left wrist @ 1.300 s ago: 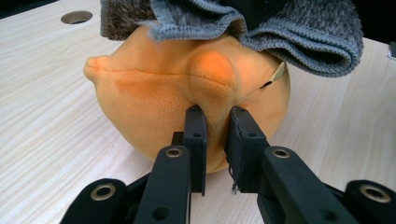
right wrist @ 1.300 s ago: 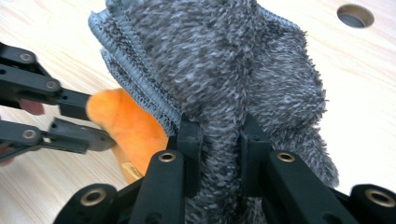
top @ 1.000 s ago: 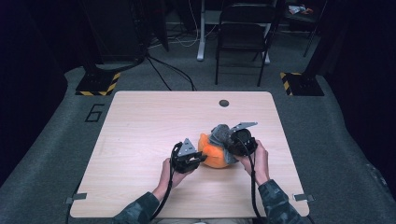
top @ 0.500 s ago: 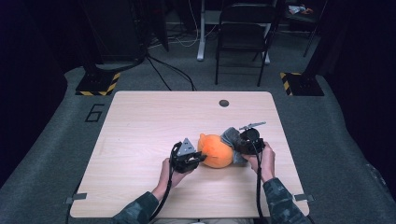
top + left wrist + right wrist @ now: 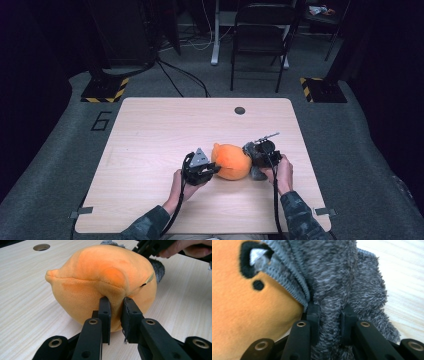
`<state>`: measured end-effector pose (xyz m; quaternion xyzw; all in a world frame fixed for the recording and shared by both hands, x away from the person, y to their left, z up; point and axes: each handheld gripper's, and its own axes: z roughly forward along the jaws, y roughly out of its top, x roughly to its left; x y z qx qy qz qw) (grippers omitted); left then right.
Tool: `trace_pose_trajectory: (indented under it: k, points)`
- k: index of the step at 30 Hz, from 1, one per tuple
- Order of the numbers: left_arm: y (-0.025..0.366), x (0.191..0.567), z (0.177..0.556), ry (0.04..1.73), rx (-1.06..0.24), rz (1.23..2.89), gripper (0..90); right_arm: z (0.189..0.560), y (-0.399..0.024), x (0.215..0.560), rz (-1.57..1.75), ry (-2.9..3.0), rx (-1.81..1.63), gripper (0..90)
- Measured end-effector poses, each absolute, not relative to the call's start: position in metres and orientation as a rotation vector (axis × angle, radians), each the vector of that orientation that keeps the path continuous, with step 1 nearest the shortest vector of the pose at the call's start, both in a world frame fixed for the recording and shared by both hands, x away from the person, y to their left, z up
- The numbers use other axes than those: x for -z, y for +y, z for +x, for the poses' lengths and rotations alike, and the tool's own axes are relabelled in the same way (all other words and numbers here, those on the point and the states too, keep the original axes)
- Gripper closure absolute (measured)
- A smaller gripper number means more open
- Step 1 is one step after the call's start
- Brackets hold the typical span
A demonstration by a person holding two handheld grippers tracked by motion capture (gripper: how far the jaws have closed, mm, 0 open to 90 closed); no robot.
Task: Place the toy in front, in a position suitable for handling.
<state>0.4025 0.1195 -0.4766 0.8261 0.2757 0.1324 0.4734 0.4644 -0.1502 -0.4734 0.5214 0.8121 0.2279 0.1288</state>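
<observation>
An orange plush toy lies on the wooden table, toward its near right part, between the two grippers. The left gripper comes at the toy from the left; in the left gripper view its jaws are nearly closed, pinching a fold of the orange plush between the pads. A grey fuzzy cloth, like a small knitted hat, sits on the right end of the toy. The right gripper meets it from the right, and in the right gripper view its jaws are clamped tight on a bunch of that grey cloth. A round hole lies in the table's far part, well apart from the toy.
</observation>
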Motion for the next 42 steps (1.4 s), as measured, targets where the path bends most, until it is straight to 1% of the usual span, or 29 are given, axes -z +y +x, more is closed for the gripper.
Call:
trace_pose_trajectory:
  k: [3,7,10,13,16,18,20,24,26,28,30,31,32,35,37,39,42]
  points:
    - [0.121,0.477,0.402,0.683,-0.327,2.018,78.5,0.461,-0.152,0.46,1.518,2.331,-0.693,74.4]
    - [0.123,0.477,0.404,0.688,-0.317,2.016,78.5,0.451,-0.155,0.428,1.484,2.256,-0.877,74.4]
    - [0.122,0.477,0.404,0.69,-0.323,2.015,78.4,0.442,-0.15,0.408,1.421,2.261,-0.99,74.4]
    - [0.122,0.478,0.403,0.69,-0.333,2.013,78.4,0.437,-0.138,0.408,1.376,2.343,-1.005,74.4]
    - [0.123,0.478,0.404,0.691,-0.322,2.019,77.8,0.438,-0.124,0.421,1.352,2.385,-0.952,74.5]
    - [0.123,0.478,0.404,0.688,-0.324,2.014,76.8,0.44,-0.123,0.425,1.357,2.382,-0.946,74.5]
    - [0.122,0.477,0.404,0.683,-0.326,2.015,72.3,0.441,-0.126,0.426,1.362,2.383,-0.959,74.5]
    - [0.12,0.478,0.403,0.661,-0.367,2.038,52.7,0.442,-0.127,0.429,1.368,2.367,-0.946,74.6]
    - [0.117,0.481,0.402,0.65,-0.389,2.068,46.1,0.444,-0.127,0.43,1.363,2.361,-0.939,74.5]
    - [0.114,0.484,0.402,0.642,-0.407,2.078,42.0,0.446,-0.126,0.431,1.377,2.344,-0.947,74.5]
    - [0.111,0.485,0.402,0.634,-0.416,2.072,40.2,0.447,-0.127,0.432,1.375,2.349,-0.952,74.6]
    - [0.11,0.486,0.402,0.63,-0.429,2.067,40.4,0.447,-0.127,0.432,1.375,2.341,-0.956,74.5]
    - [0.109,0.488,0.402,0.625,-0.445,2.062,43.1,0.447,-0.128,0.432,1.378,2.341,-0.954,74.6]
    - [0.108,0.492,0.403,0.641,-0.464,2.048,55.2,0.448,-0.129,0.434,1.39,2.331,-0.972,74.5]
    - [0.107,0.493,0.403,0.66,-0.473,2.041,65.4,0.449,-0.128,0.437,1.386,2.324,-0.981,74.6]
    - [0.107,0.492,0.402,0.668,-0.486,2.039,72.8,0.449,-0.126,0.438,1.371,2.316,-0.981,74.5]
    - [0.107,0.491,0.402,0.668,-0.492,2.038,78.3,0.448,-0.125,0.436,1.374,2.307,-0.979,74.5]
